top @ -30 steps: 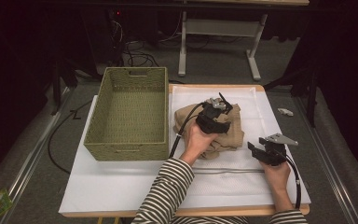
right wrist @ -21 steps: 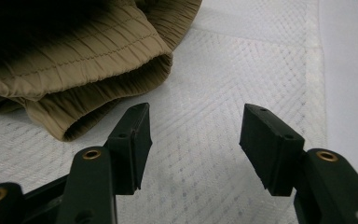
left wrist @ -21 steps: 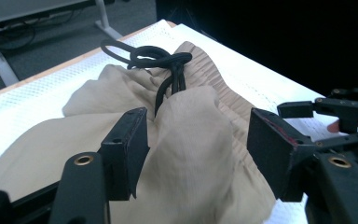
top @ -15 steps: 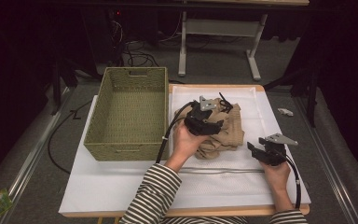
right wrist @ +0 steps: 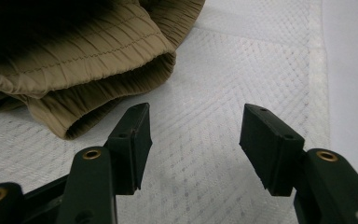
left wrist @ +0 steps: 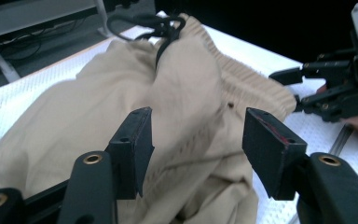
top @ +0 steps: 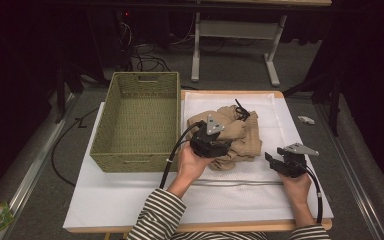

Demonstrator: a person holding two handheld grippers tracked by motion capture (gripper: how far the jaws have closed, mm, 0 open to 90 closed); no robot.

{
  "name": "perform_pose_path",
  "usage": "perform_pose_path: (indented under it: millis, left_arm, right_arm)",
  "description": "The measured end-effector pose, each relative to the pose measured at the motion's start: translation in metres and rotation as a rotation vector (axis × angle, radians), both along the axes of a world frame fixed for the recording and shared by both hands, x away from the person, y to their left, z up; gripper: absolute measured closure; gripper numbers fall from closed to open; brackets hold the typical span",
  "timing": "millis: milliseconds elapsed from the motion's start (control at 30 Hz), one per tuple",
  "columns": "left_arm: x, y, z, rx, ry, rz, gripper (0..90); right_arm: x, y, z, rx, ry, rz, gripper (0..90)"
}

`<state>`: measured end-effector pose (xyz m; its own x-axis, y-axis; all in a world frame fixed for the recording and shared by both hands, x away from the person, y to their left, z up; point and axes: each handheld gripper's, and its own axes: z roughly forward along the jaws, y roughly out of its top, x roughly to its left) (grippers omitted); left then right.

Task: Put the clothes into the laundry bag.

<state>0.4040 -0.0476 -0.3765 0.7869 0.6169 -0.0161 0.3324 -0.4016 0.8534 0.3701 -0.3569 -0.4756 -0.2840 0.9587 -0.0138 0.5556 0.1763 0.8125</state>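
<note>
**Left tongs over the crumpled shorts, right tongs waiting beside them**

High view — the tan shorts [top: 227, 137] lie bunched on the white mat [top: 280, 107] of the counter [top: 105, 210], just right of the woven basket [top: 137, 122]. The left tongs [top: 211, 142] hang over the heap's near-left part; the right tongs [top: 280, 162] rest on the mat off its right edge, a little apart. The left hand is plainly the nearer. The heap's long axis runs roughly left to right, with the black drawstring [top: 241, 109] at the far end.

Left gripper view — the cloth [left wrist: 121, 107] sits straight ahead and beneath the tongs [left wrist: 196, 144], whose jaws have just been closing a little yet stand released, fabric between them but not pinched. The elastic waistband [left wrist: 251, 84] points away towards the right tongs [left wrist: 307, 84].

Right gripper view — the jaws of the right tongs [right wrist: 193, 140] are released over bare mat; the shorts' folded hem [right wrist: 107, 102] lies ahead and left, its opening facing the tongs.
</note>
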Motion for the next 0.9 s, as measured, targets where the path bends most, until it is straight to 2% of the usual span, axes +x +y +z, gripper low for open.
perform_pose_path:
  millis: [100, 200, 333, 433, 500, 567, 733, 900]
  left_arm:
    - [-0.004, 0.006, -0.003, -0.018, -0.002, -0.006, 42.8]
    - [-0.009, 0.013, -0.008, -0.035, 0.019, -0.019, 42.1]
    - [-0.019, 0.018, -0.020, -0.023, 0.043, -0.021, 39.2]
    - [-0.026, 0.022, -0.031, 0.001, 0.043, -0.025, 39.1]
    - [-0.030, 0.025, -0.038, 0.000, 0.055, -0.033, 39.7]
    - [-0.033, 0.027, -0.045, 0.011, 0.062, -0.027, 39.7]
    - [-0.040, 0.036, -0.065, 0.004, 0.098, -0.003, 39.0]
    - [-0.042, 0.040, -0.081, 0.028, 0.103, 0.011, 38.9]
  right_arm:
    - [0.000, 0.000, 0.000, -0.008, 0.001, 0.002, 43.6]
    - [0.000, 0.000, 0.000, -0.006, 0.000, -0.001, 43.6]
    - [0.001, 0.000, 0.000, -0.016, -0.006, 0.008, 43.6]
    - [0.000, 0.000, 0.000, -0.011, -0.002, 0.002, 43.6]
    - [0.001, 0.000, 0.000, -0.015, -0.004, 0.005, 43.6]
    - [0.001, 0.001, 0.000, -0.014, -0.001, 0.003, 43.6]
    - [0.001, 0.001, -0.001, -0.020, -0.003, 0.007, 43.6]
    - [0.001, 0.002, -0.001, -0.022, 0.002, 0.002, 43.9]
